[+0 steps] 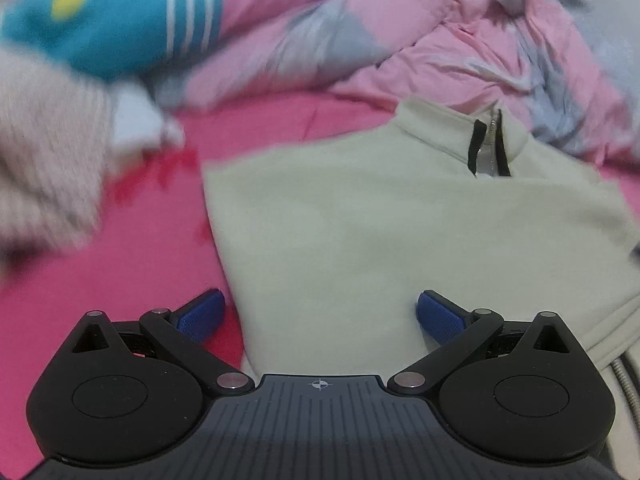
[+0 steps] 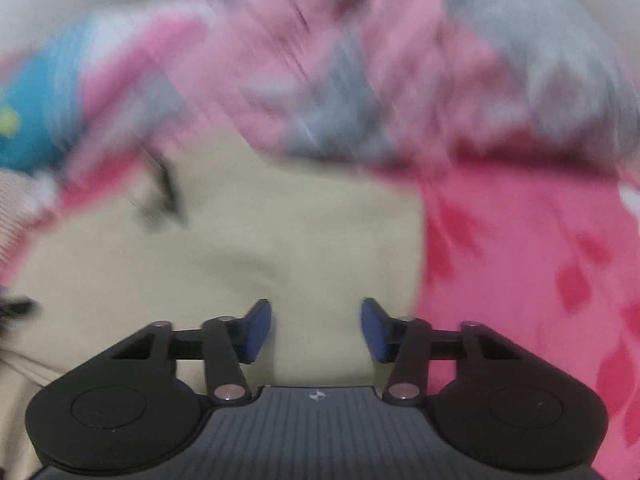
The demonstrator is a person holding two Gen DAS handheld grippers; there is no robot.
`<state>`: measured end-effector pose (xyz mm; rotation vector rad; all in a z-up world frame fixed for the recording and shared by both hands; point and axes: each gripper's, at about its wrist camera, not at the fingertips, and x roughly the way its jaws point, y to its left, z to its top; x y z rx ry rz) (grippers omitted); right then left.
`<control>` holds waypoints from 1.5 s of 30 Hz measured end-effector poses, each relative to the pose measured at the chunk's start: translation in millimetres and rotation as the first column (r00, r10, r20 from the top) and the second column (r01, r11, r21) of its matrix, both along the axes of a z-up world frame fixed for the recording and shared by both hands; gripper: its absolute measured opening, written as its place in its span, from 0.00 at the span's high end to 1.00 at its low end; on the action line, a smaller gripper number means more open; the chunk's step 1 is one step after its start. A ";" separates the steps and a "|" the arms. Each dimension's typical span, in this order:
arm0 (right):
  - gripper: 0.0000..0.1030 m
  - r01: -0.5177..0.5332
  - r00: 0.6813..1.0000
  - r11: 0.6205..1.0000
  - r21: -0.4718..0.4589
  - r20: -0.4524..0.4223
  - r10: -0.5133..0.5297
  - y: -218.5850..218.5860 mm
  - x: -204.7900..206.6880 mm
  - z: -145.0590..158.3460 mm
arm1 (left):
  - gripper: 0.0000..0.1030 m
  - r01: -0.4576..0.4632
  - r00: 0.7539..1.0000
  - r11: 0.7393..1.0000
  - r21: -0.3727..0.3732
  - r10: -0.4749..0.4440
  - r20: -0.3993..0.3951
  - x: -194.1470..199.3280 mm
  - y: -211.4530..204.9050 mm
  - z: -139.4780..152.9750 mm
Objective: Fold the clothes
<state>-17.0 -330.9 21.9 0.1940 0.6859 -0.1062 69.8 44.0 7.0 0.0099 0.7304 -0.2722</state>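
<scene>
The pink bed sheet (image 1: 132, 264), printed with darker red leaf shapes, is covering the bed and carrying everything in view. A rumpled pink and grey quilt (image 1: 400, 40) is lying across the far side of the bed, heaped behind the collar of the garment; in the right wrist view it is appearing only as a blurred pink and grey mass (image 2: 360, 92). The cream fleece pullover (image 1: 400, 220) is lying flat on the sheet with its body folded into a rough rectangle, collar pointing away and the short dark-edged zip (image 1: 490, 148) standing open at the neck; its ribbed hem is showing at the lower right edge of the left wrist view. In the right wrist view the same pullover (image 2: 240, 248) is filling the centre, with its right edge meeting bare sheet (image 2: 520, 260). A teal plush item (image 1: 120, 20) with white stripes and a yellow spot is sitting at the far left, well apart from the pullover, and a ribbed pale pink knit (image 1: 48, 152) is lying just below it, blurred. The left tongs (image 1: 320, 314) are standing wide over the near left corner of the pullover, with nothing gripped. The right tongs (image 2: 316, 330) are standing partly open above the pullover, pads clear of the cloth.
</scene>
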 end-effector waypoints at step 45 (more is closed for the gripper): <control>0.66 -0.062 0.996 0.997 -0.050 0.064 0.065 28.3 21.2 -5.2 | 0.00 0.004 0.999 0.999 0.040 -0.006 0.047 25.3 -15.4 -4.2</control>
